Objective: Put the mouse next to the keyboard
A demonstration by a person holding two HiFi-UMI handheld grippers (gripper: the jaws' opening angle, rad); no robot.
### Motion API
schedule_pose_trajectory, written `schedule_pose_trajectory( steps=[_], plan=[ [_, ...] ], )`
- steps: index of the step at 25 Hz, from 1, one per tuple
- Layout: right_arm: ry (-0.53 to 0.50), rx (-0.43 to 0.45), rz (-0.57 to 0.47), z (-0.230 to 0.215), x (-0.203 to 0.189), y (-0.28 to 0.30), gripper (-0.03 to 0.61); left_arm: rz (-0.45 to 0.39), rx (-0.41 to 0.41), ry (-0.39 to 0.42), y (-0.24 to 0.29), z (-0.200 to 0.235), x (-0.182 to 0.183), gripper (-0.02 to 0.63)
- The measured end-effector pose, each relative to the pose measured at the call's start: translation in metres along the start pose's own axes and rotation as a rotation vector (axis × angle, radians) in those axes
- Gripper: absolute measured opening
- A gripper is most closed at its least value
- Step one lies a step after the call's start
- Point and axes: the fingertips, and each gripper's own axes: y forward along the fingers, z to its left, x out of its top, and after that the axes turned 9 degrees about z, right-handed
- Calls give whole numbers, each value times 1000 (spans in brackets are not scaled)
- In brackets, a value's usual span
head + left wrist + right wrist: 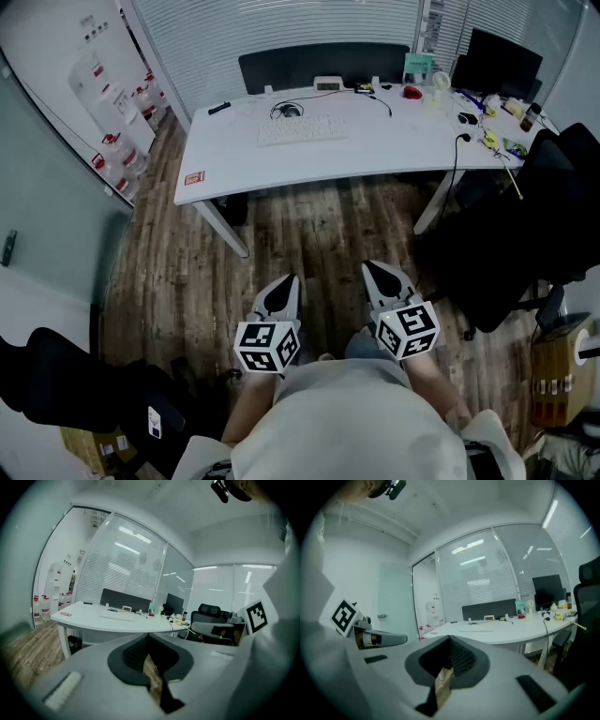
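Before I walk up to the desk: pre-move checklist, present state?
1. Left gripper empty, jaws together: ok.
2. Right gripper empty, jaws together: ok.
3. Keyboard seen on desk: ok.
4. Mouse identified: cannot tell; a dark corded item lies just behind the keyboard.
5. Grippers at the desk: not ok, both hang over the floor, short of it.
6. Jaws open for a grasp: not ok.

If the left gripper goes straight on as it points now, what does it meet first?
Probably the front edge of the white desk; only wooden floor lies before the left gripper. Height is hard to judge.
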Motion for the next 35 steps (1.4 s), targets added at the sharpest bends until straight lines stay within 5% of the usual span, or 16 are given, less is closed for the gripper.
schedule_pose_trajectory(
  steps=[26, 35],
  plan=[
    [49, 19, 30, -1, -13, 4, 5, 12, -10, -26, 2, -2, -8, 12],
    [59, 70, 70, -34, -3, 59, 153, 2, -5, -38, 48, 23, 14, 66]
  ],
)
